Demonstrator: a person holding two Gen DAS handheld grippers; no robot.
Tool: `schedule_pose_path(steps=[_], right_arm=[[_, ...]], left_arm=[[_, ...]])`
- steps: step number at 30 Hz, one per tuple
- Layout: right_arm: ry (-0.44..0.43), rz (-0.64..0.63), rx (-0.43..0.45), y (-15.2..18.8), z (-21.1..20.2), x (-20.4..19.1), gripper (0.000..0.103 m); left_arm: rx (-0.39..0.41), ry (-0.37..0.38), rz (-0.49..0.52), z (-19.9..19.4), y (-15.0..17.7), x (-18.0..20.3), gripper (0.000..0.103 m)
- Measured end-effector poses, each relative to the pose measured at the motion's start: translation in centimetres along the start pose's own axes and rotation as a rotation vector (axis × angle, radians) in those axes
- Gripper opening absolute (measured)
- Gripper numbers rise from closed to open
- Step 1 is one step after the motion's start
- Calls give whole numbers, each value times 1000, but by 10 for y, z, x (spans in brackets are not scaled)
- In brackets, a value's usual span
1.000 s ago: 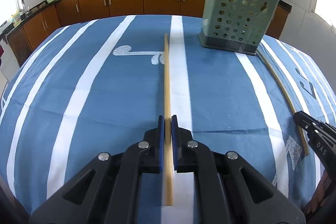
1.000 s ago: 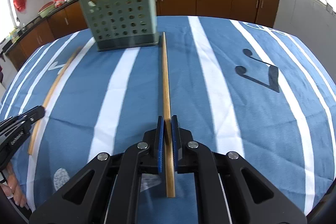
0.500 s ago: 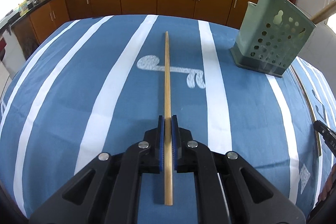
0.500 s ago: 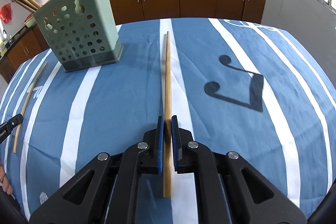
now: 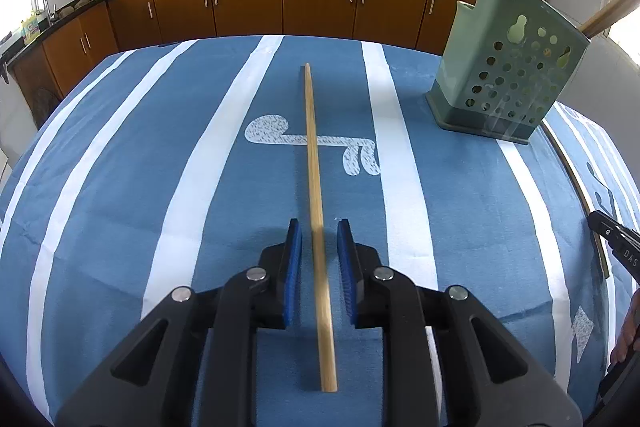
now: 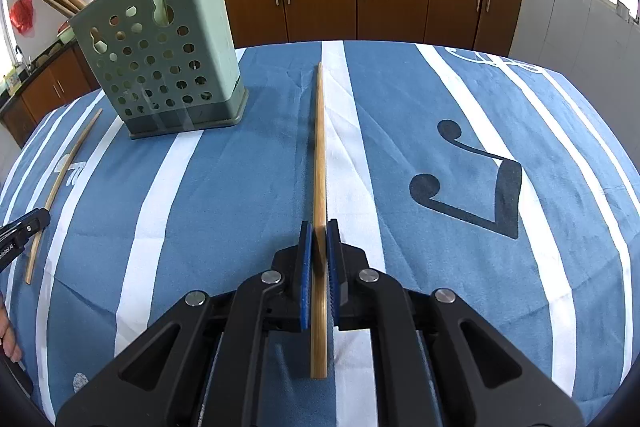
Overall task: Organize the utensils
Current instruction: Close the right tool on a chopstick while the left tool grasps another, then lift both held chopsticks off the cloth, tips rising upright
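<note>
Black claw [image 5: 318, 239], blue ribbed pads [image 5: 295, 247], silver screws [image 5: 256, 273]

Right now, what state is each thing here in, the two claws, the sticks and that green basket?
Left gripper: jaws just opened, pads clear of the chopstick between them.
Left chopstick: no longer gripped.
Right gripper: shut on its chopstick.
Right chopstick: clamped, pointing away over the tablecloth.
Green holder: upright on the cloth, chopsticks sticking out of its top.

Pale green perforated holder [image 6: 160, 63] upright on striped cloth (sticks inside), two wooden chopsticks [image 5: 316, 195] [image 6: 320, 163] nearby
</note>
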State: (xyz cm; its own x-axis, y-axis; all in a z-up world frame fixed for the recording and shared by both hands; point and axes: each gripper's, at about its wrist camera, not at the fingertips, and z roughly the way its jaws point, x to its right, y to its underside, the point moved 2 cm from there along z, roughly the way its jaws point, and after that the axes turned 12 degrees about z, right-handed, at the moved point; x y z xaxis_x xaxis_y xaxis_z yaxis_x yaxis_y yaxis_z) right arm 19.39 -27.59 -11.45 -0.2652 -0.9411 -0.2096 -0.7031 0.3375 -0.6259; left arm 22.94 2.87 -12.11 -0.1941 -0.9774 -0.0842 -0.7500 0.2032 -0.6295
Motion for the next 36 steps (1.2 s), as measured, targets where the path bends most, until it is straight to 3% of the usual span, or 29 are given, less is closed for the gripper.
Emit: schedule_pose_path(steps=[9, 36], right_arm=[[1, -1, 1, 1, 0, 1, 9], [1, -1, 1, 1, 0, 1, 9]], left_arm=[[-10, -31, 26, 1, -1, 5, 21], [-11, -33, 26, 1, -1, 6, 21]])
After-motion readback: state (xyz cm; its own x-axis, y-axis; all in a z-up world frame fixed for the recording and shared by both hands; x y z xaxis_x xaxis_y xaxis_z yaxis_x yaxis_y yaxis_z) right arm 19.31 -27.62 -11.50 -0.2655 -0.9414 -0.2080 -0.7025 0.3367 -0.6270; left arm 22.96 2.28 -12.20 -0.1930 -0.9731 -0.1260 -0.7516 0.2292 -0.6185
